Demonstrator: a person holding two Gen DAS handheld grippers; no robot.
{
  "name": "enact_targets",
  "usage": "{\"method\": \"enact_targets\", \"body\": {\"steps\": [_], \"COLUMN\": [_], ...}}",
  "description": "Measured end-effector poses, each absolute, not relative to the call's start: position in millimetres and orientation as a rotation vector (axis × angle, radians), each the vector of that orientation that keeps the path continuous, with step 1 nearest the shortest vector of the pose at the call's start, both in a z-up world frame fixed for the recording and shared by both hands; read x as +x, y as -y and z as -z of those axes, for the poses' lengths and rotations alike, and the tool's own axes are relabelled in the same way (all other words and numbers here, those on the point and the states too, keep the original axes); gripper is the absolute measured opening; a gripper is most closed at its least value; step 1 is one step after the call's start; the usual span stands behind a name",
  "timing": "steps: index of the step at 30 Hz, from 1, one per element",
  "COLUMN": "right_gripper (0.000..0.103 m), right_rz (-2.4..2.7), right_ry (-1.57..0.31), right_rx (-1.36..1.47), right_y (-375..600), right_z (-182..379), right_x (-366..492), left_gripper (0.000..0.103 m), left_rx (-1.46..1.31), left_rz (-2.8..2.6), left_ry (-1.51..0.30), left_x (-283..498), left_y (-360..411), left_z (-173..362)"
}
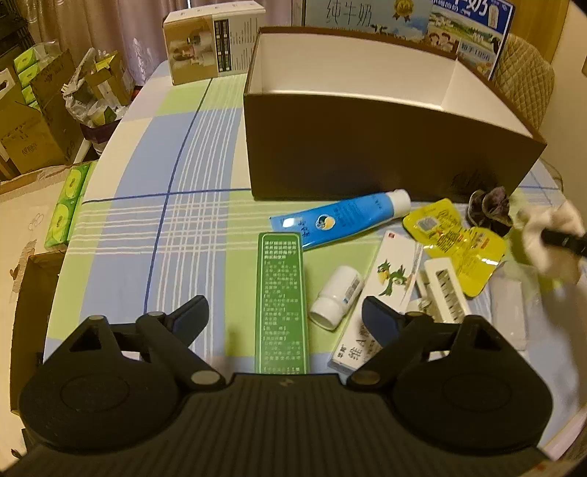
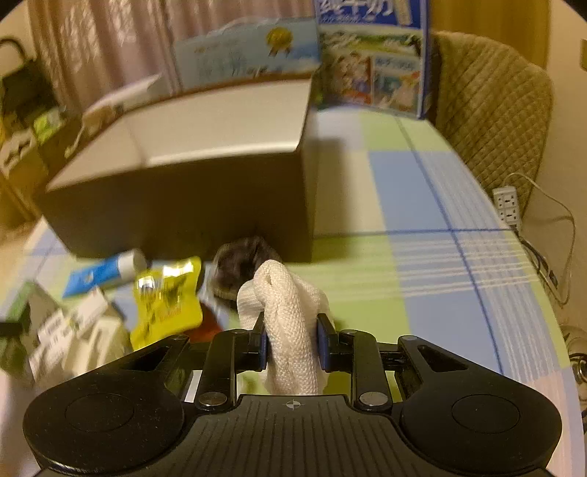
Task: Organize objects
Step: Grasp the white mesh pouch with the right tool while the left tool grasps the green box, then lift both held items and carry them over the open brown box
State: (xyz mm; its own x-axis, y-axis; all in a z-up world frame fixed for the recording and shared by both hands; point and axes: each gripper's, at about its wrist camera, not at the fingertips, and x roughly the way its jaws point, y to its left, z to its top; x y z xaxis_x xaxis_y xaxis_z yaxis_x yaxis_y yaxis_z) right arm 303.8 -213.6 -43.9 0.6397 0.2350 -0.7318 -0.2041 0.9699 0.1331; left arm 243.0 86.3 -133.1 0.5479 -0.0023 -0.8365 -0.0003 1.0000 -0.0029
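Right hand-held gripper [image 2: 292,343]: jaws clamped on a white knit cloth [image 2: 290,315], w/ fabric bulging above and hanging below the pads. Cloth is held above the table [image 2: 422,205], just in front of a dark fuzzy item [image 2: 238,262] that lies against the front wall of the brown box [image 2: 176,212]. In the left wrist view the same cloth [image 1: 550,238] appears at the far right edge, blurred, w/ the black gripper finger across it.

Left hand-held gripper [image 1: 285,312]: jaws wide apart, gripping nothing, hovering over the near end of a green carton [image 1: 281,301] that lies flat, lengthwise between the fingers.

Items on table, right of green carton:
- White bottle [image 1: 337,295], on its side, just beside the carton.
- White carton w/ green cartoon figure [image 1: 381,293], partly under the right finger.
- White blister-type pack [image 1: 445,290], beside it.
- Blue tube w/ white cap [image 1: 341,218], lying near the box front.
- Yellow foil pouches [image 1: 455,242], overlapping, next to the dark fuzzy item [image 1: 489,209].

Brown box [image 1: 367,146]: open top, white interior; contents not visible. Table carries a blue/green/white check cloth. Behind the box: milk cartons [image 1: 462,33] and a beige printed box [image 1: 209,44]. Quilted chair [image 2: 491,110] at the table's far right.
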Motion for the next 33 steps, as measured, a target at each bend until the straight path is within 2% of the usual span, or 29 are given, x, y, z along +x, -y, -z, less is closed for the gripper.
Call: {"method": "enact_targets", "body": {"steps": [3,10,12,23,33], "right_gripper": [0.022,0.022,0.022,0.022,0.022], "right_rz": [-0.244,-0.241,-0.240,-0.235,-0.312], "right_ry": [-0.834,-0.836,-0.837,-0.777,-0.542], "right_rx": [0.064,0.081,0.086,0.138,0.230], "right_y": [215.5,217.1,217.8,225.6,207.6], "right_z": [39.2,36.5,36.7,15.0,-66.7], "right_x": [304.5,307.4,307.0,298.6,290.1], "left_gripper": [0.075,0.033,0.026,0.026,0.026], "left_rx": [0.001,0.012,0.007,0.011,-0.054], "left_rz": [-0.015,-0.008,0.011,-0.060,0.002], "left_ry": [-1.012,-1.046,-1.052,-0.948,-0.761], "left_x": [247.1,252.3,252.6,243.2,252.4], "left_y": [-89.3,-92.1,-90.4,-96.2,-71.9], "left_z": [138.7,151.5,153.9,124.7,46.4]}}
